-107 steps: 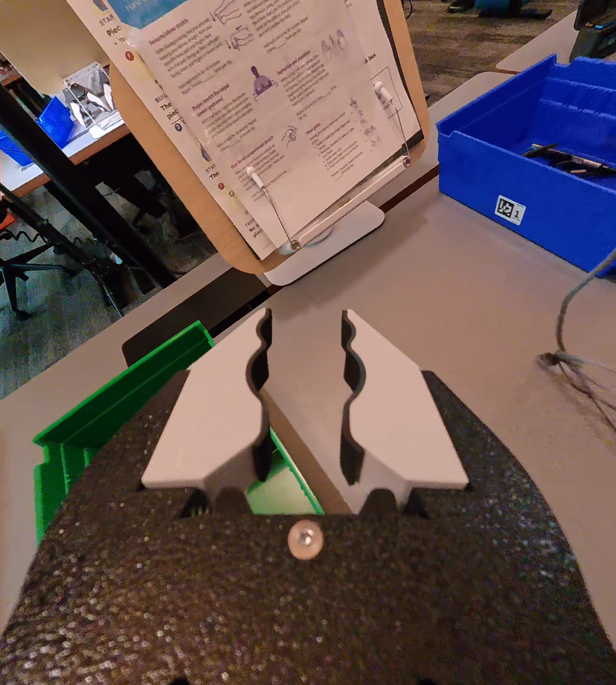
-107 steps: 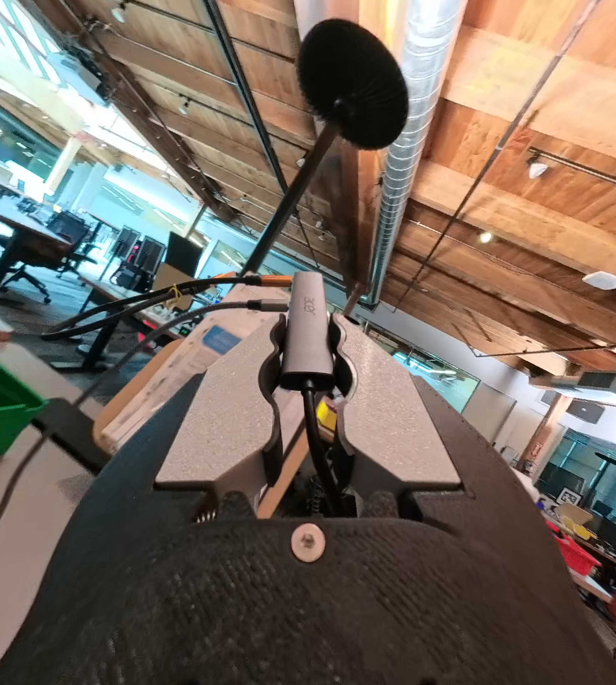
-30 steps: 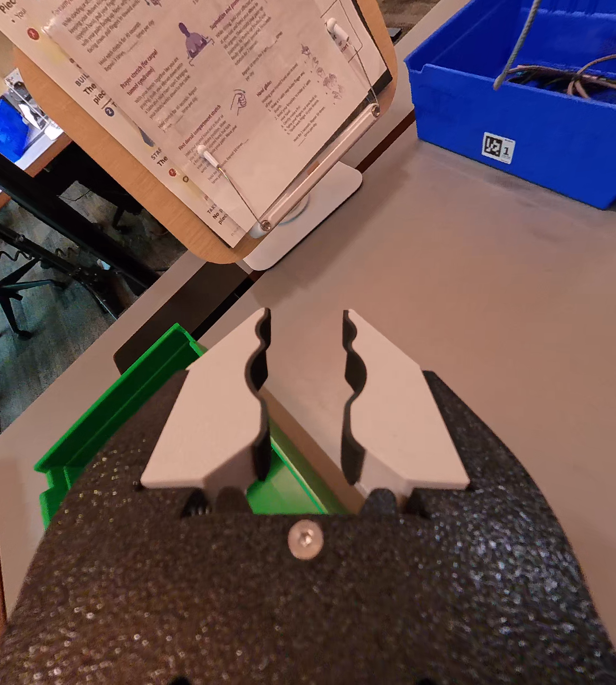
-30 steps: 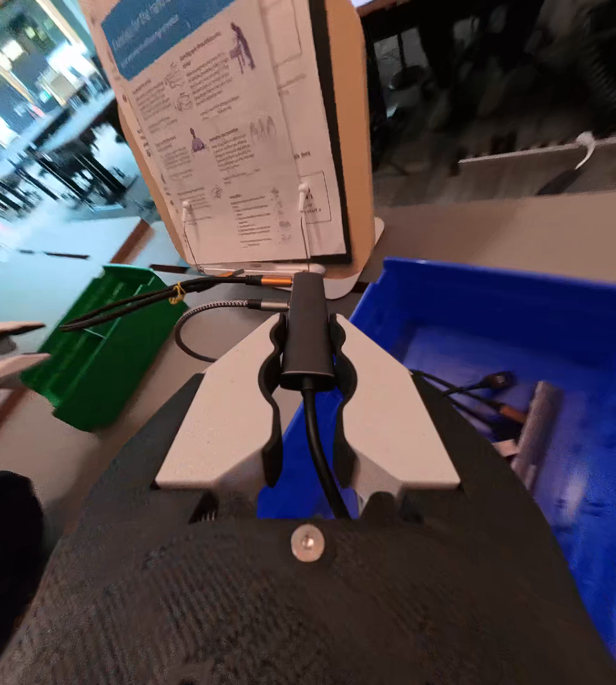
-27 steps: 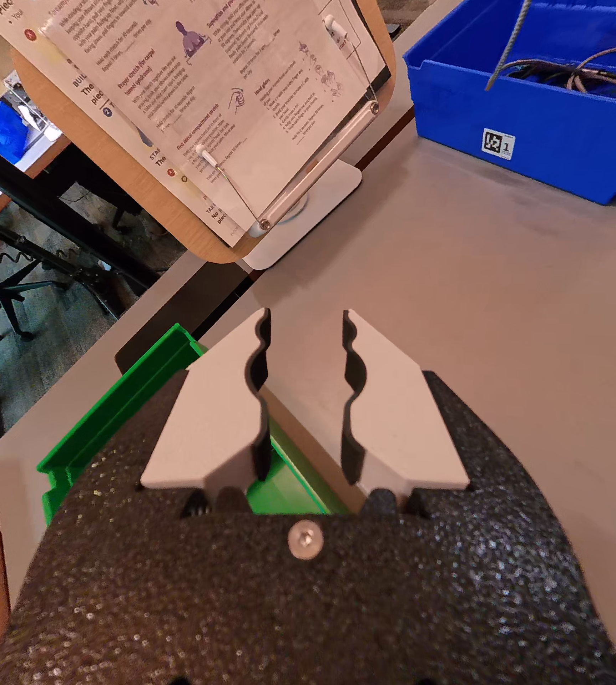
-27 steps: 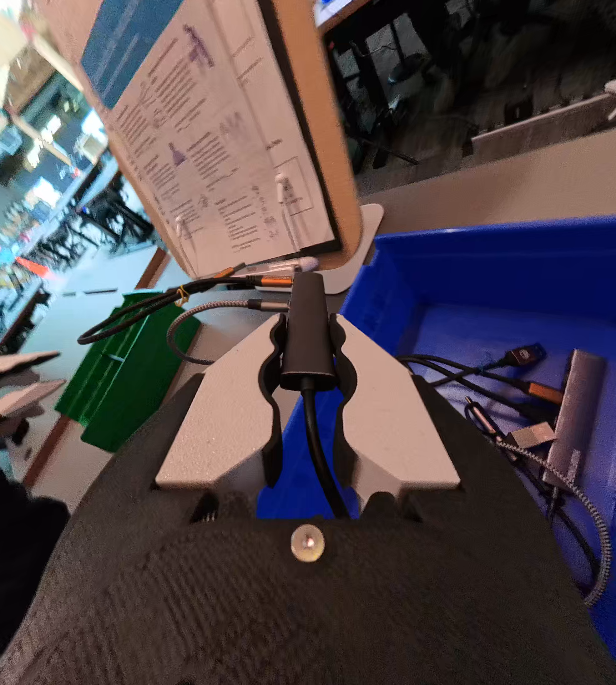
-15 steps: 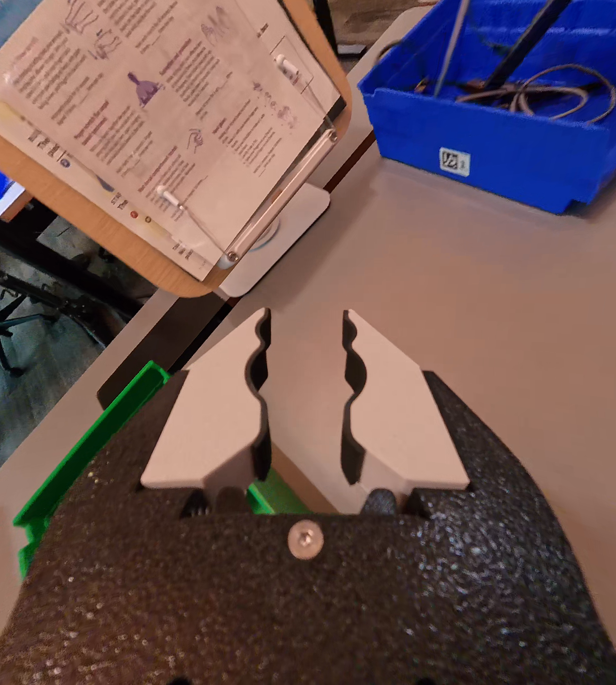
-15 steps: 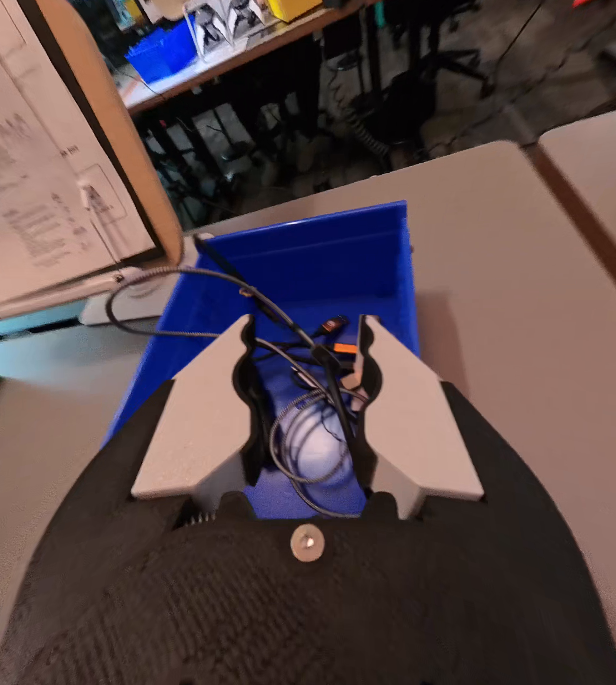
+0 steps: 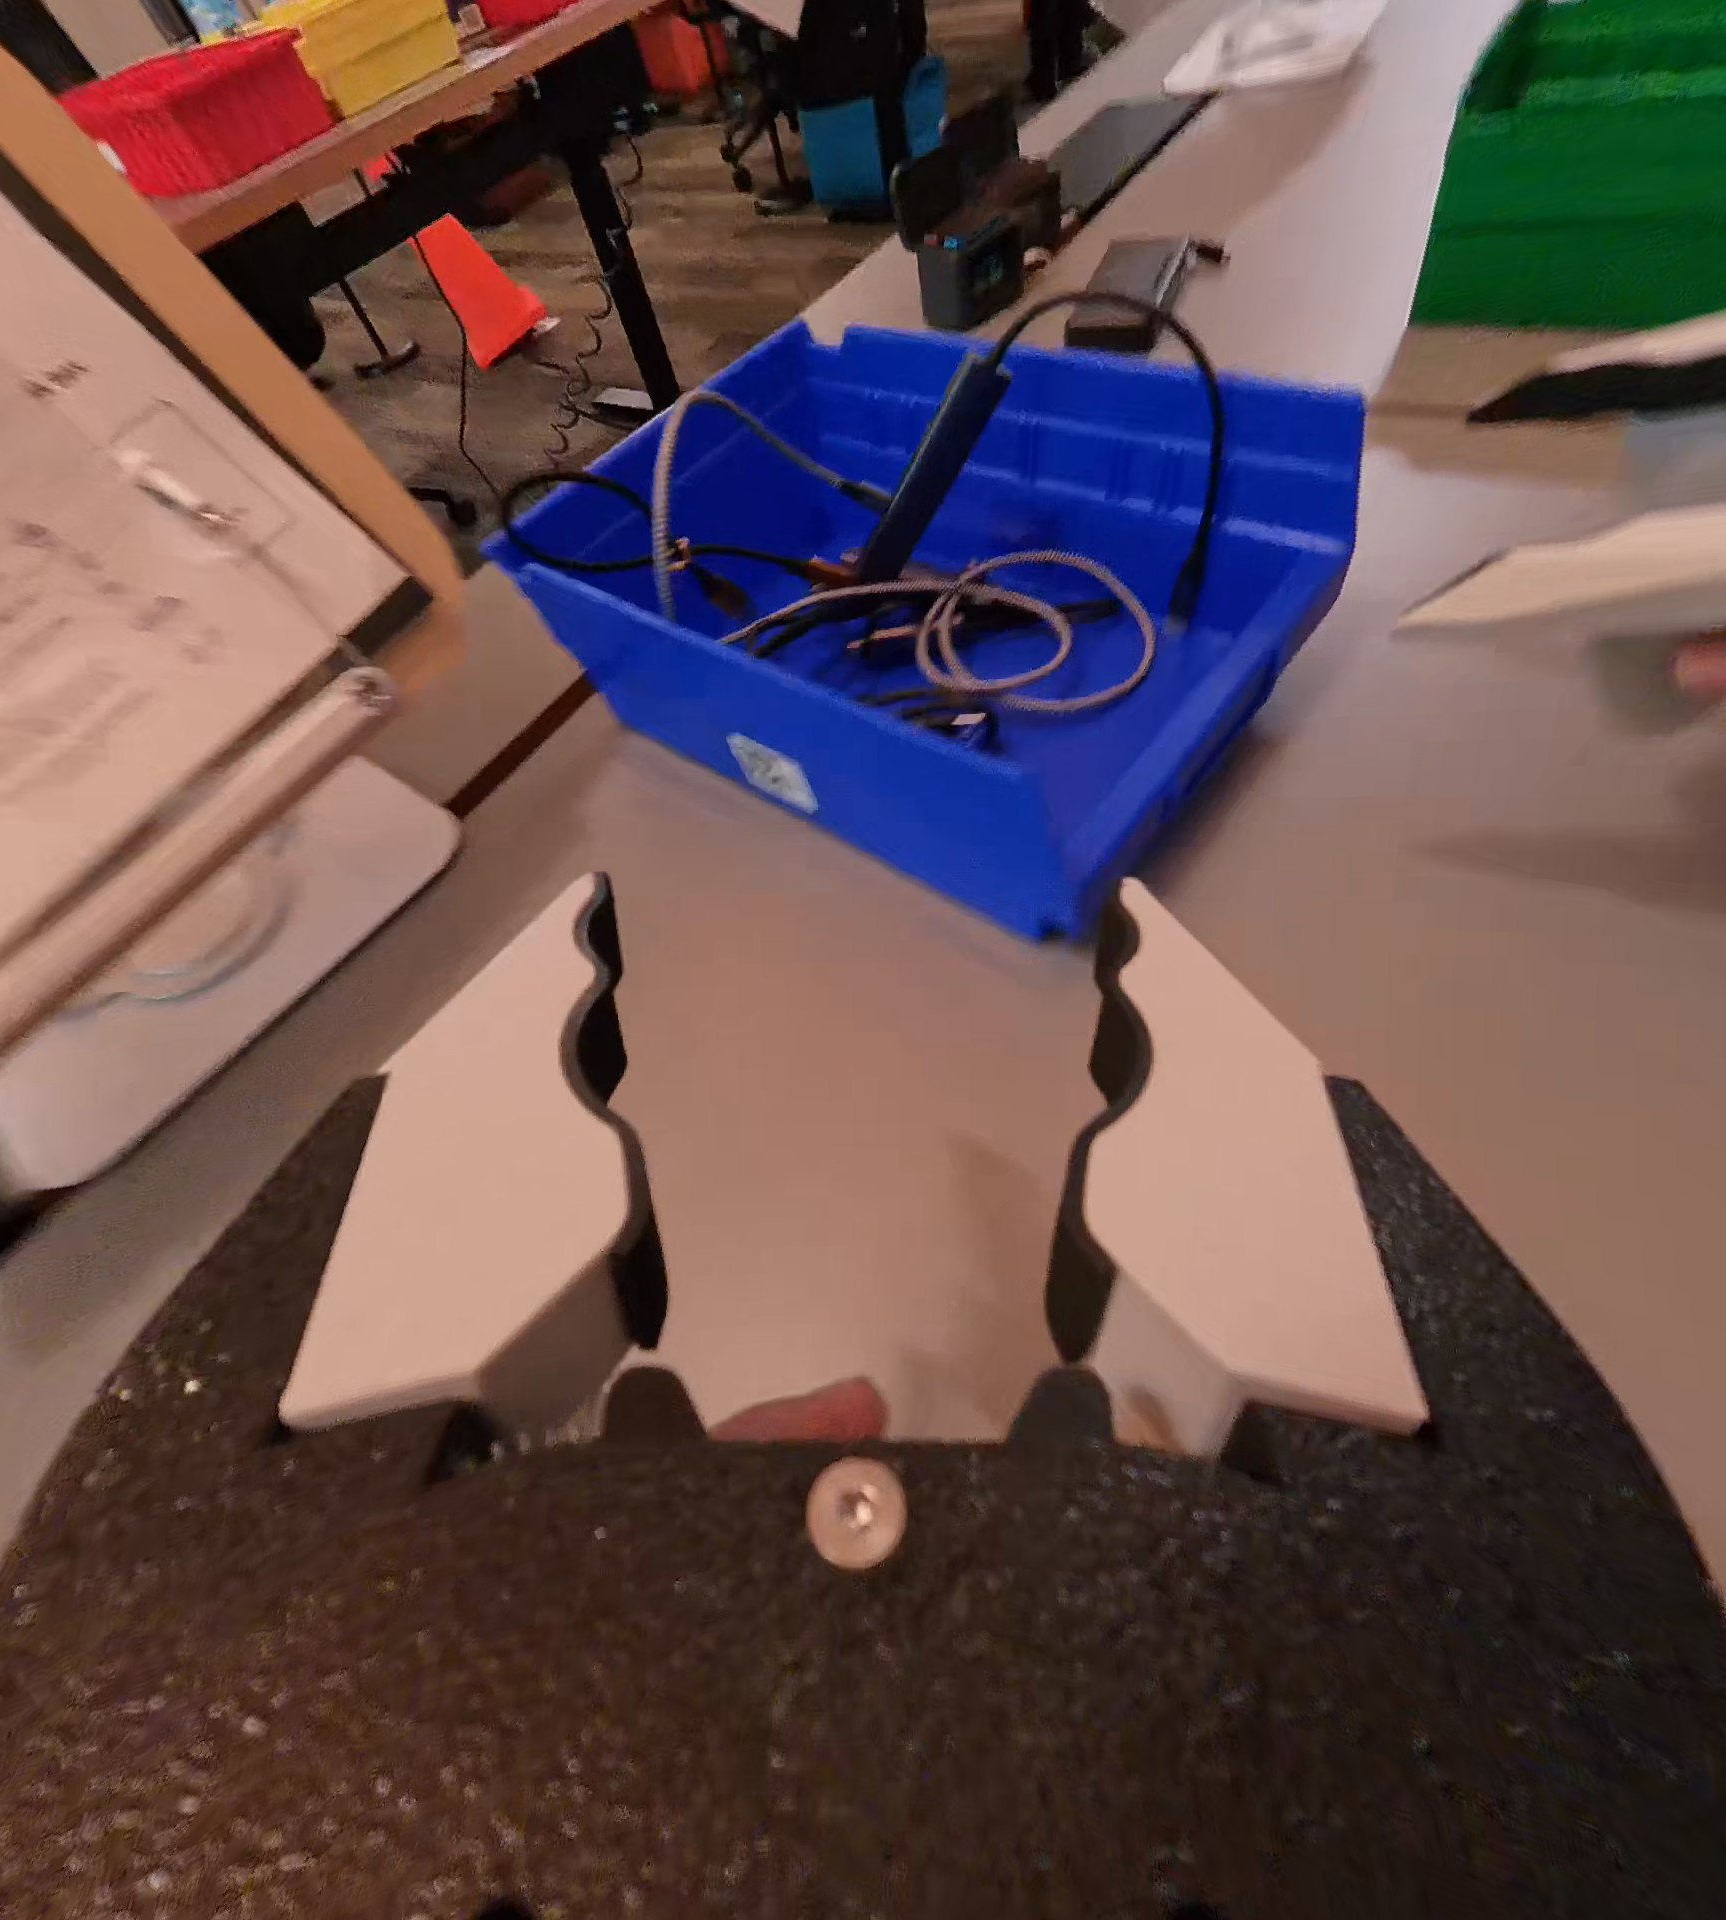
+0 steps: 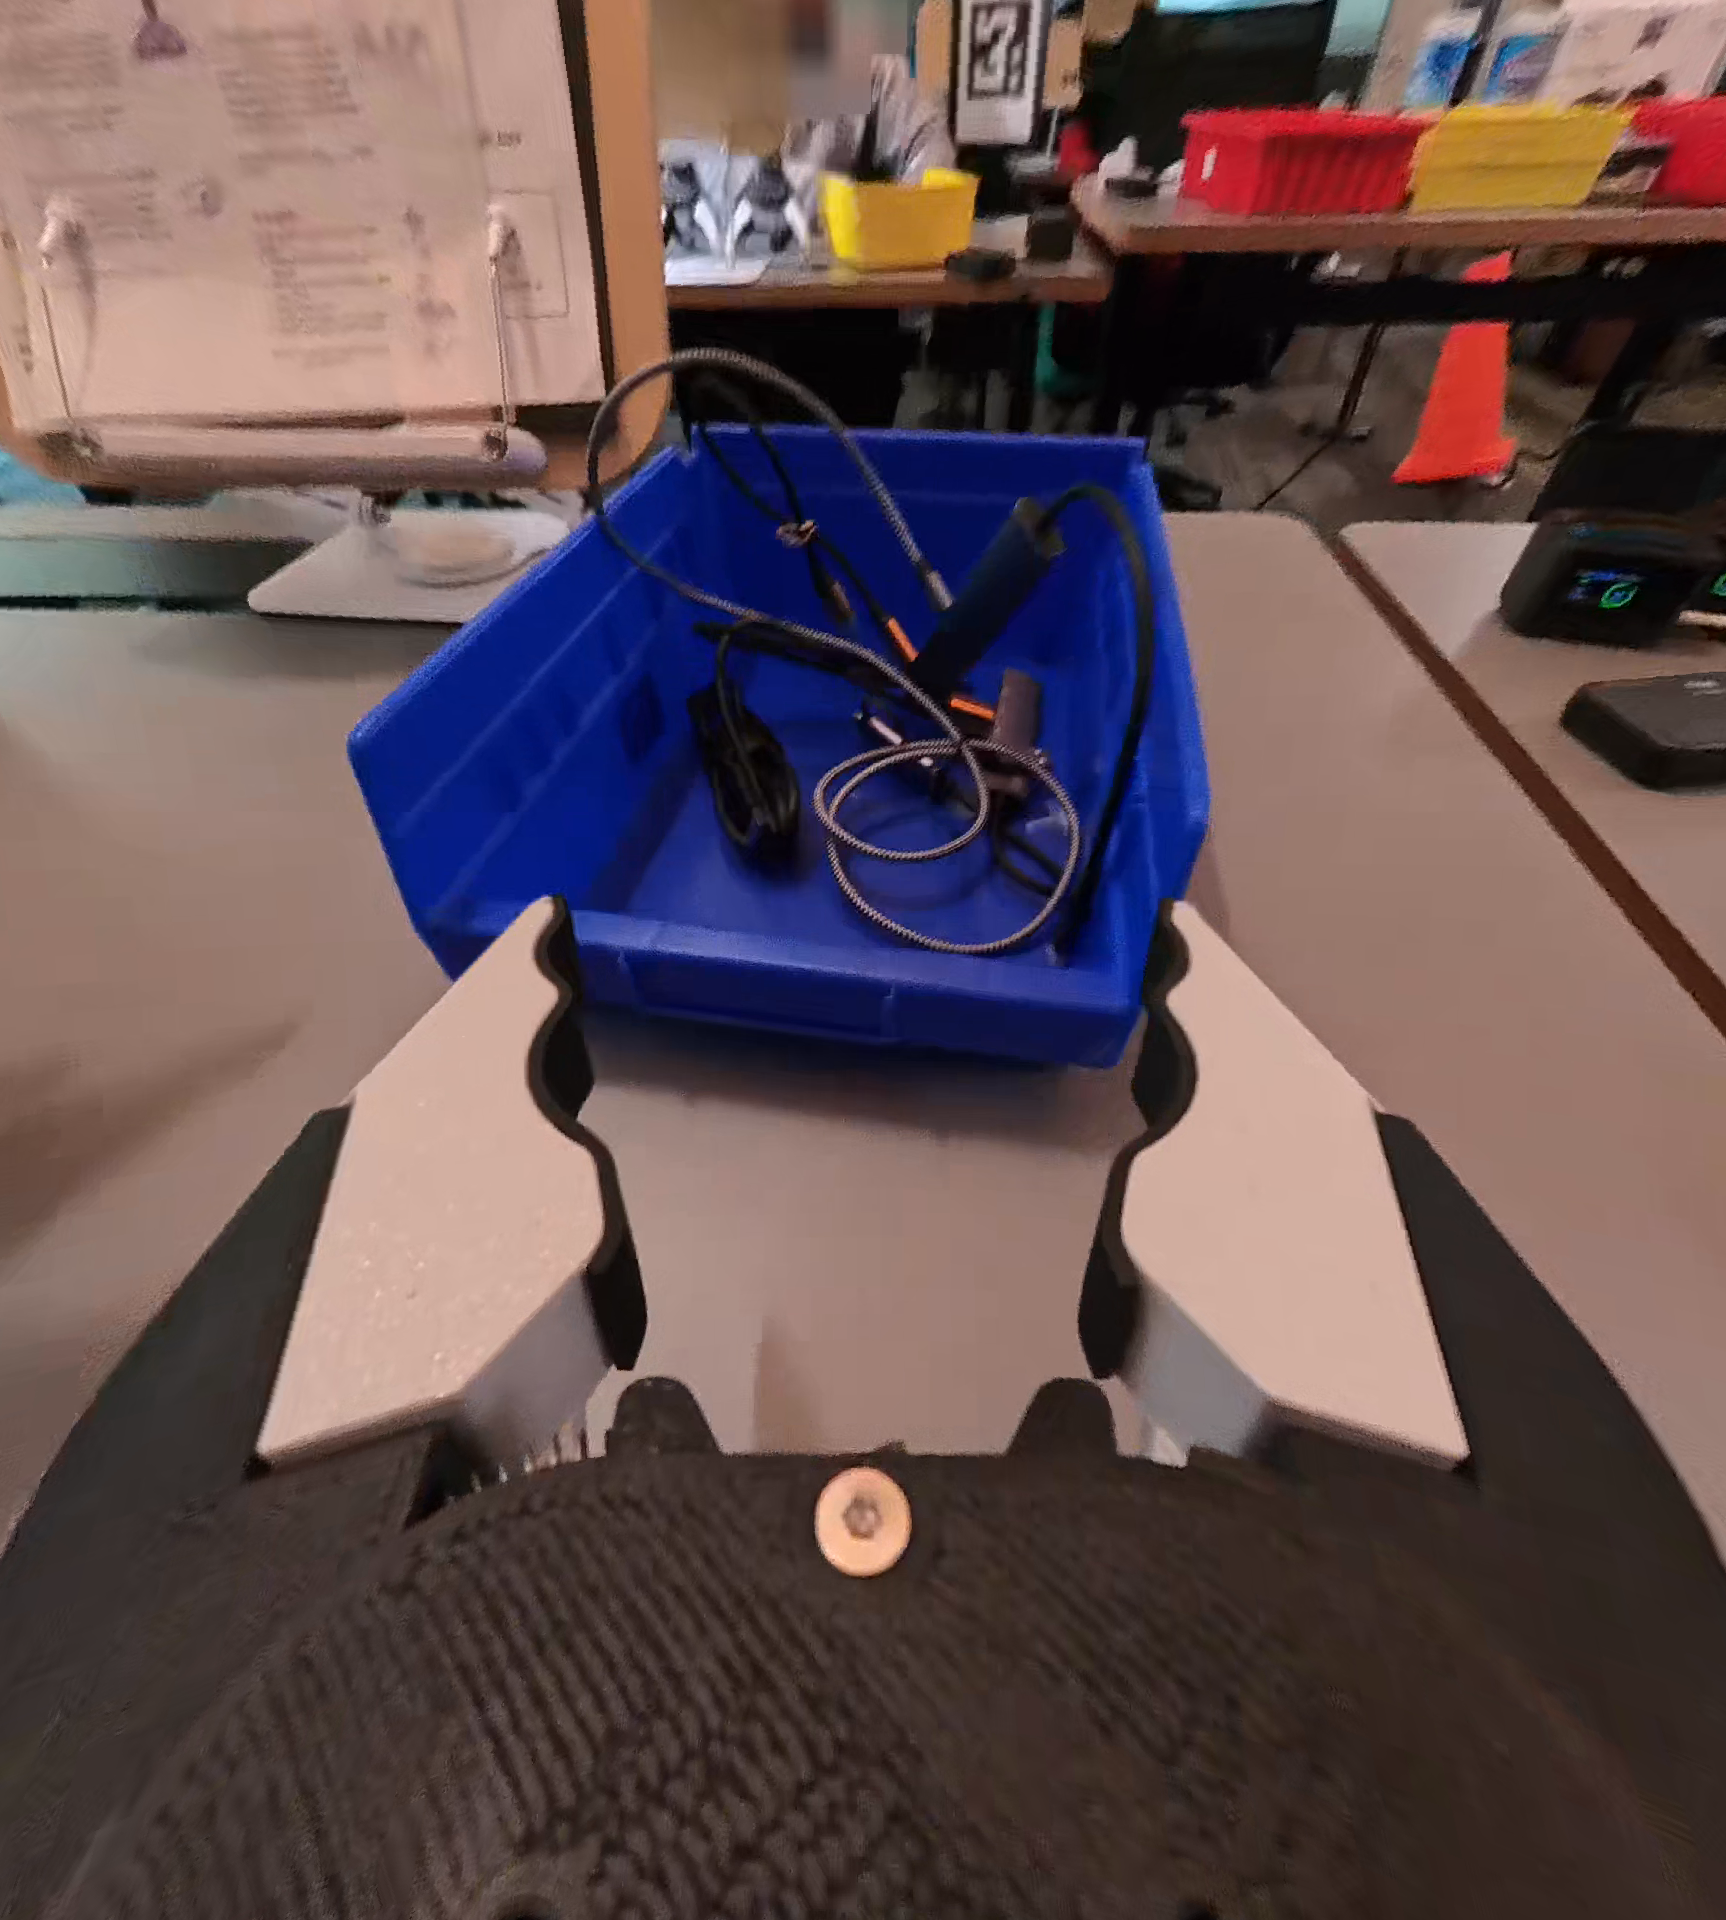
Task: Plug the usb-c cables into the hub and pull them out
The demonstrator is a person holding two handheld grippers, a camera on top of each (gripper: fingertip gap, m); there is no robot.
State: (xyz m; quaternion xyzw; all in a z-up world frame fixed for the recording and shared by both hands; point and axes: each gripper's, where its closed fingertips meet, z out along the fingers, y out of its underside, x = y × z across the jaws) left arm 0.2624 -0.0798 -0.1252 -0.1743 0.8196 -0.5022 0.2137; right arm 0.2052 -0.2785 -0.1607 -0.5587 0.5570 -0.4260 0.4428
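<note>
- Grey table fills the near ground, workshop benches beyond it at 12 o'clock.
- A second ago the right gripper clamped the hub; now its jaws gape, empty, and the hub leans in the blue bin among the cables.
- Left gripper is likewise spread and empty, wider than before, short of the bin.
- Judgement: the load is dropped off; this cycle looks finished.
- Bare table lies at 3 and 9 o'clock of the bin; the document stand crowds 10 o'clock.

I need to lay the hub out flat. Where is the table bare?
Bare table lies between the blue bin and both open grippers, and left of the bin below the document stand. The bin is crowded with cables and the hub.
</note>
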